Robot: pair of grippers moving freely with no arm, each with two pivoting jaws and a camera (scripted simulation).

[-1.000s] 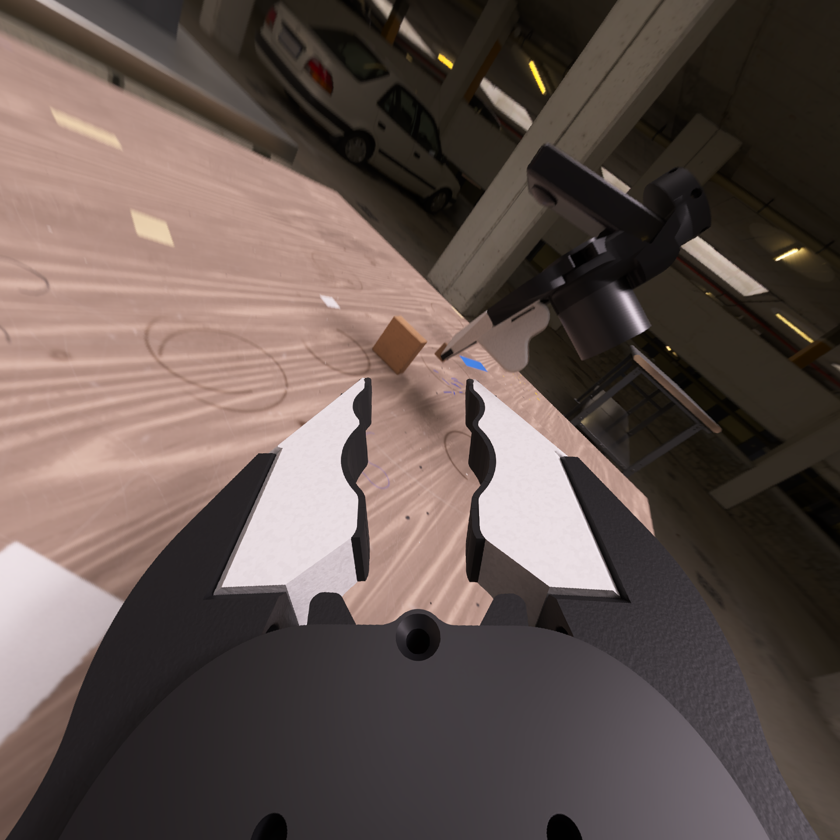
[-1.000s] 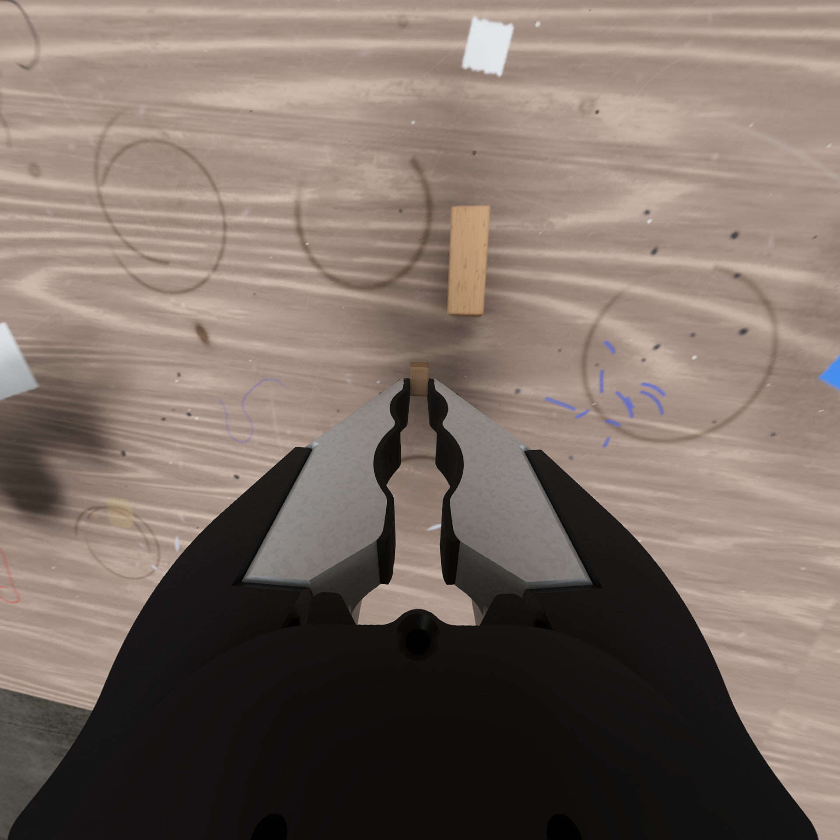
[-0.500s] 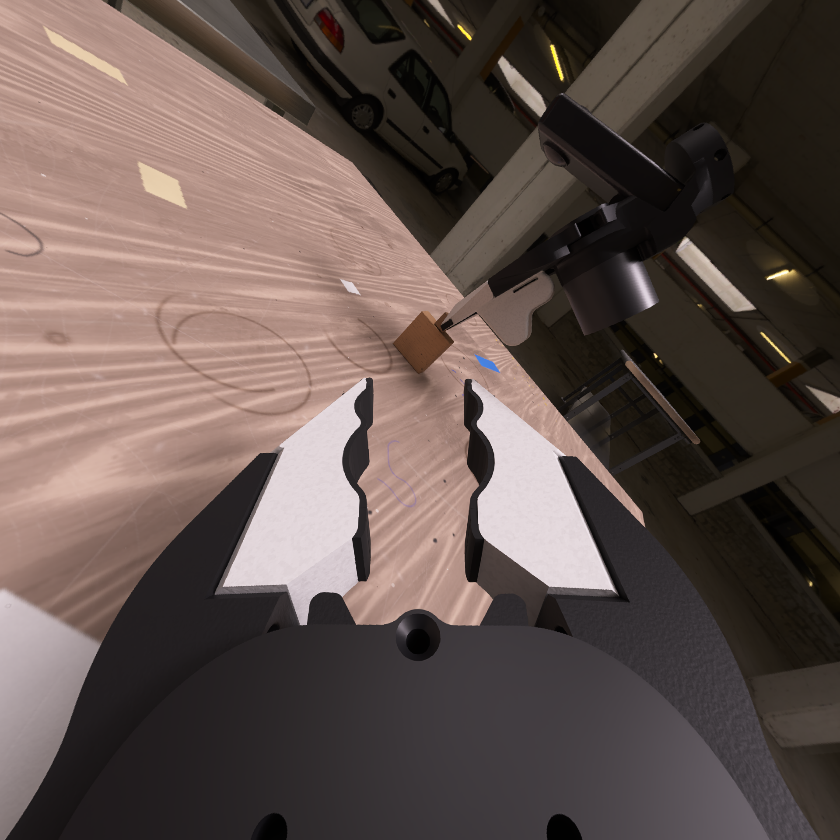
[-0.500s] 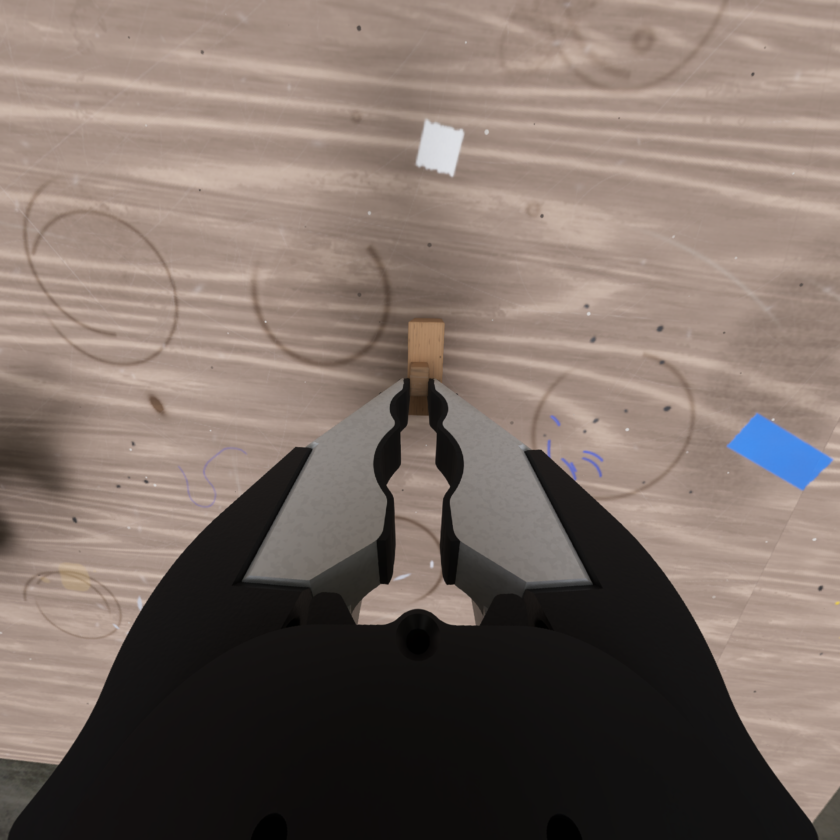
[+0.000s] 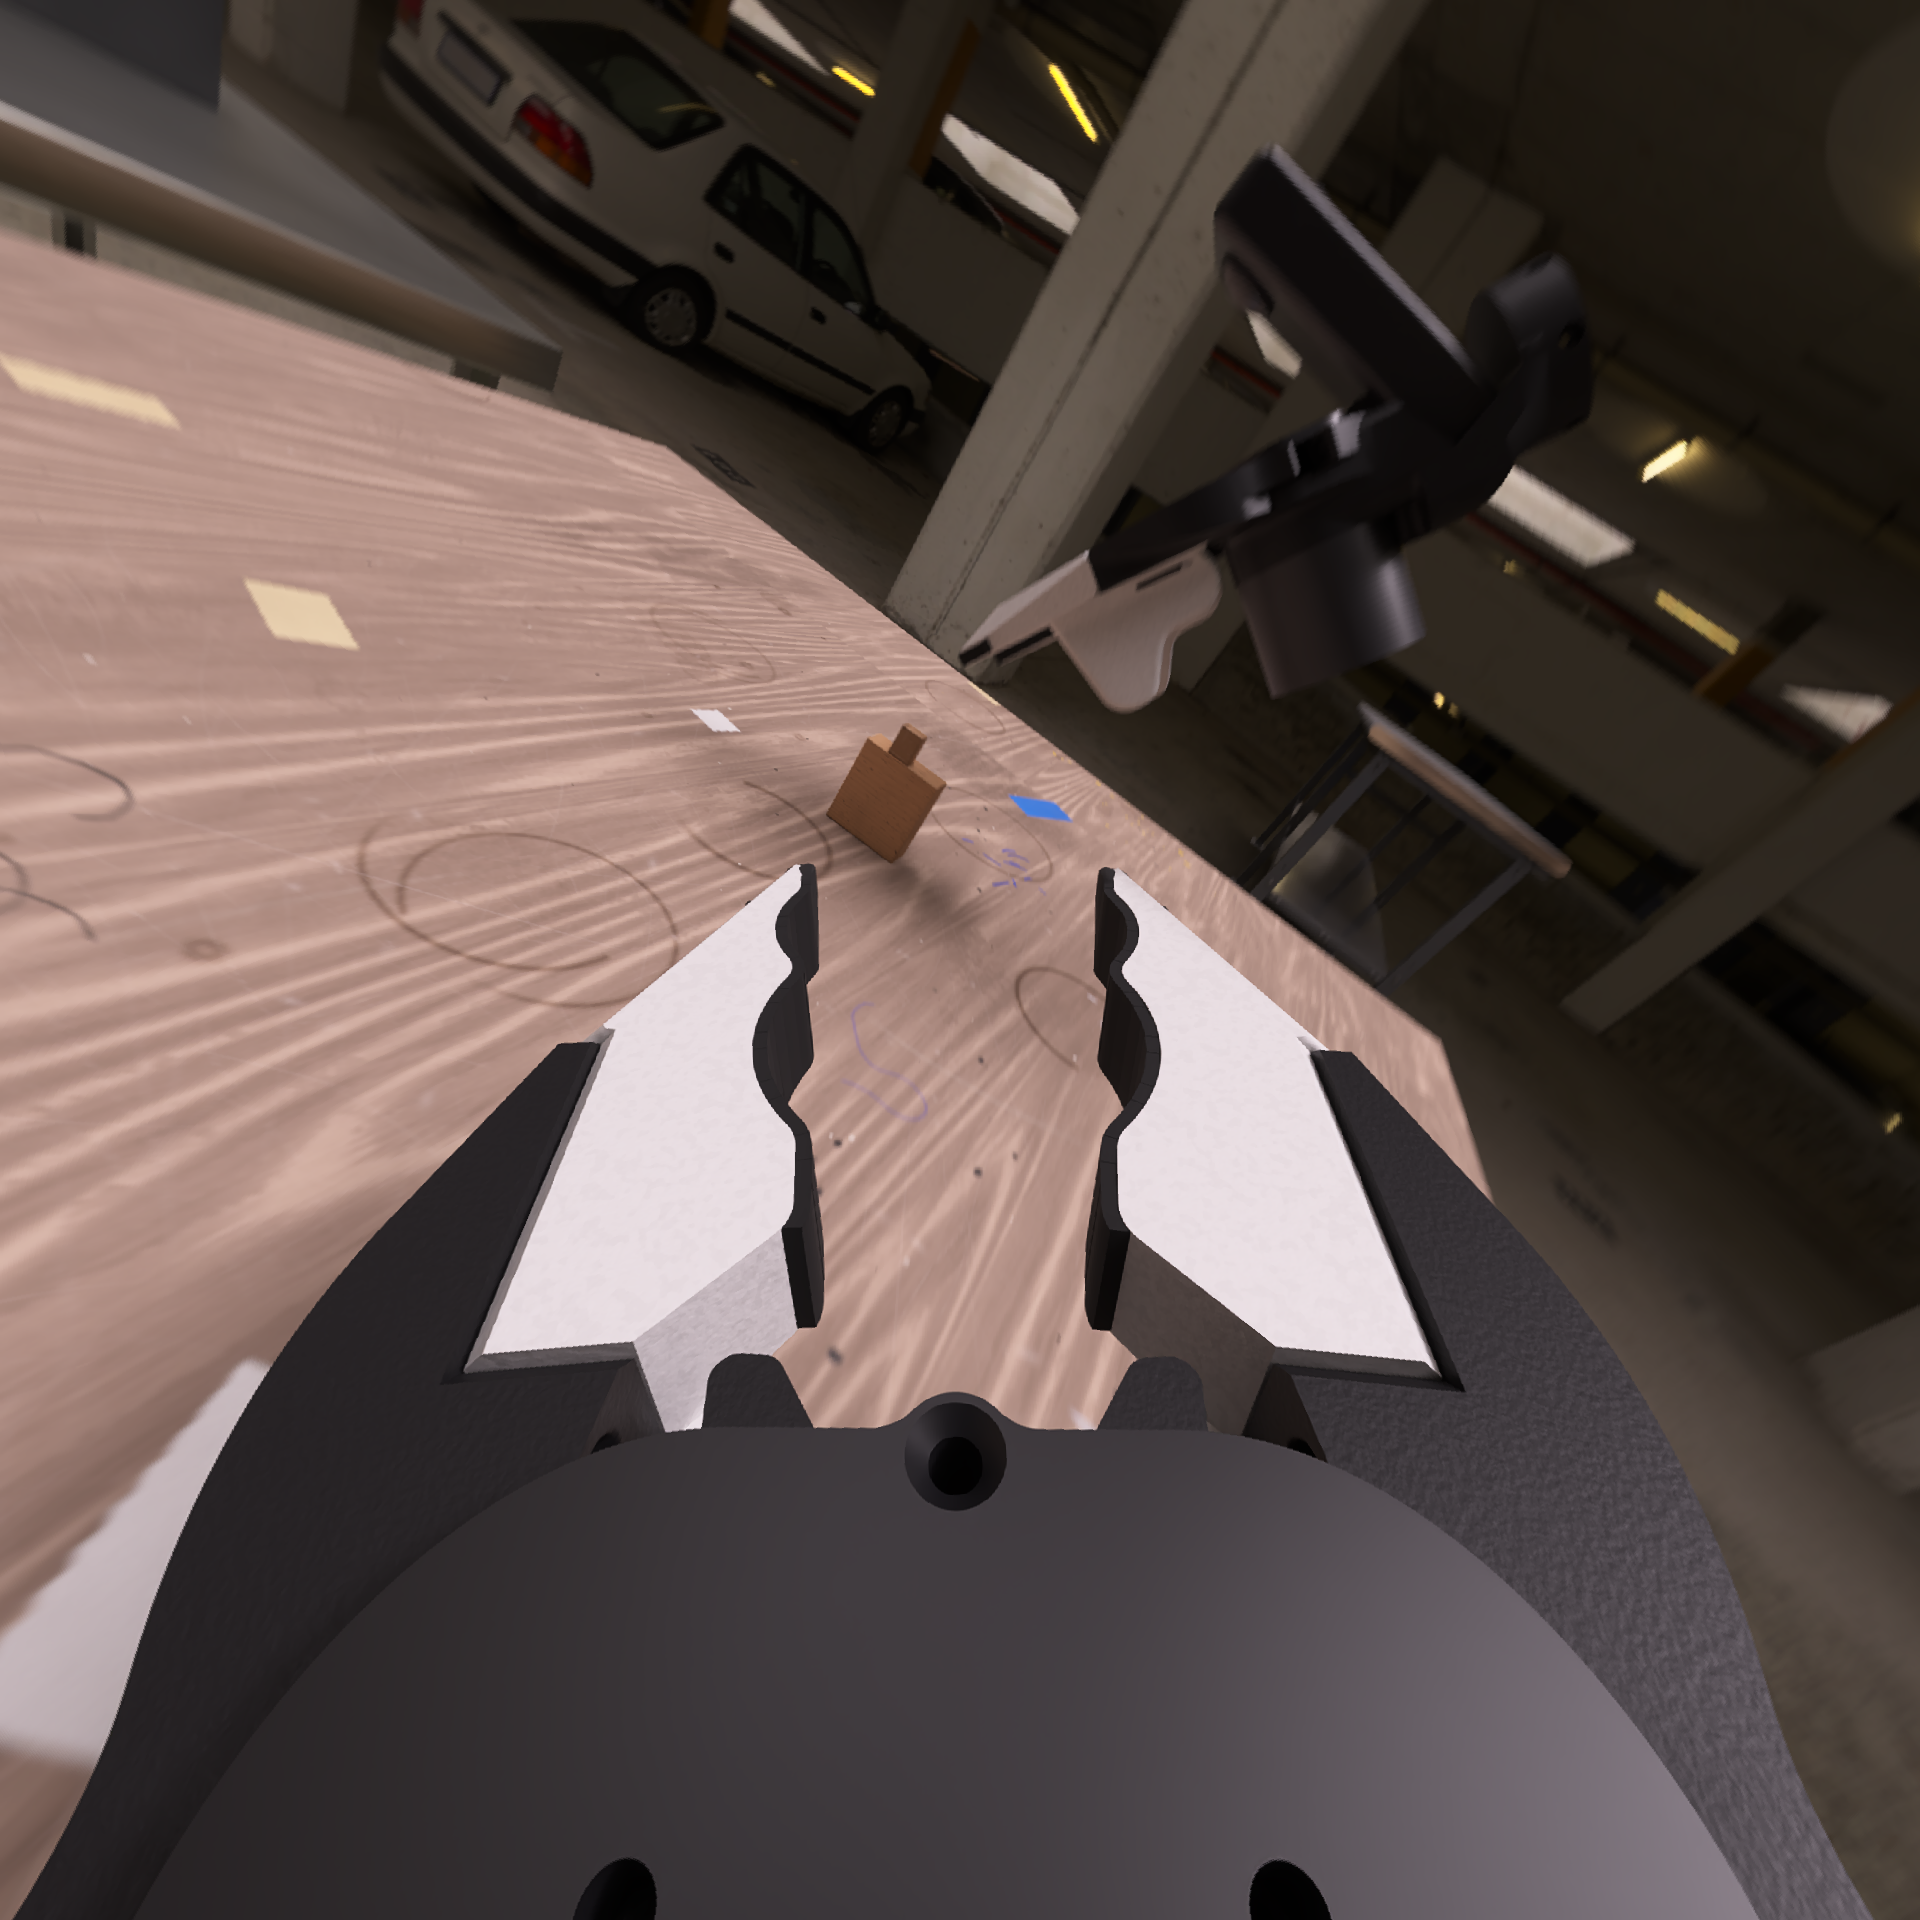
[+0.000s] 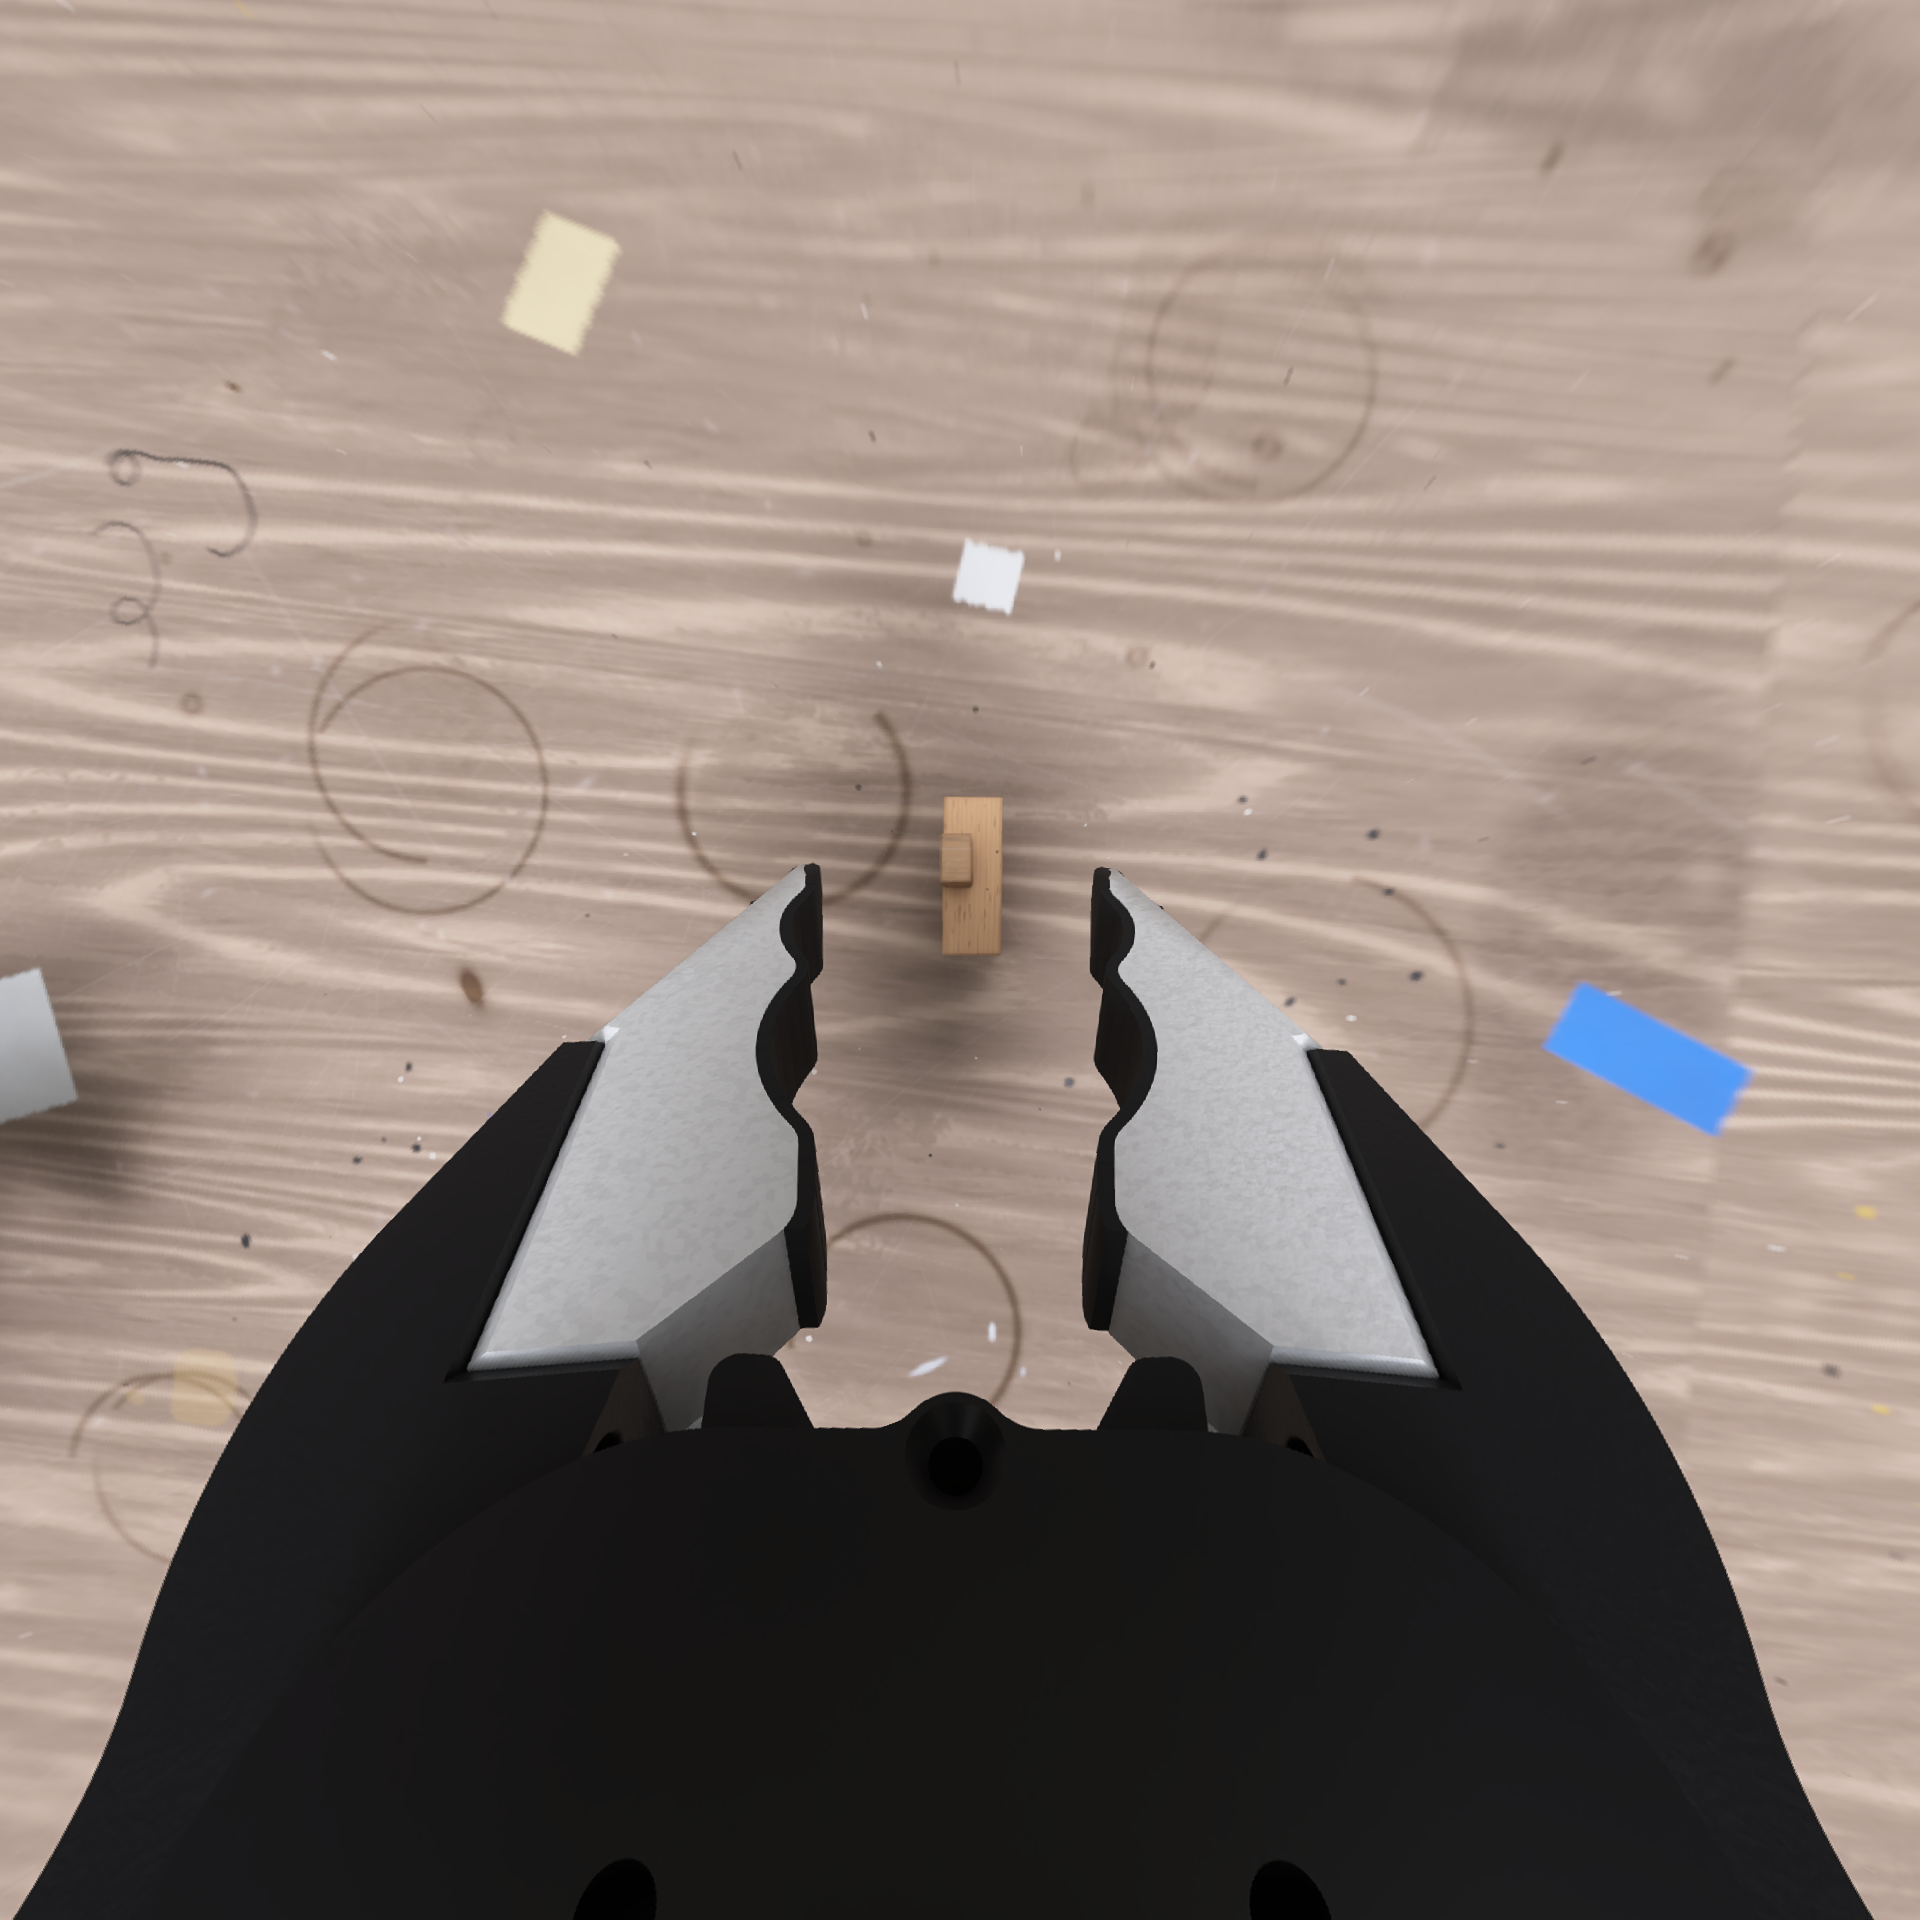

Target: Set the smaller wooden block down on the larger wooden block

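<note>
The larger wooden block (image 5: 883,800) stands on the wooden table, and the smaller wooden block (image 5: 911,742) rests on its top. From above, the small block (image 6: 957,861) sits on the narrow top of the larger block (image 6: 977,914). My right gripper (image 6: 956,894) is open and empty, well above the blocks; it also shows in the left wrist view (image 5: 977,655), up and to the right of them. My left gripper (image 5: 954,888) is open and empty, low over the table, short of the blocks.
The table's right edge (image 5: 1299,935) runs close beyond the blocks. Flat patches lie on the table: blue (image 6: 1647,1055), white (image 6: 987,577), cream (image 6: 561,281). A white object (image 6: 31,1044) is at the left edge. A white car (image 5: 675,208) and a pillar (image 5: 1091,312) stand beyond.
My right gripper brought the small block over the larger one, opened and let it go on top, then rose well clear. My left gripper opened wider.
</note>
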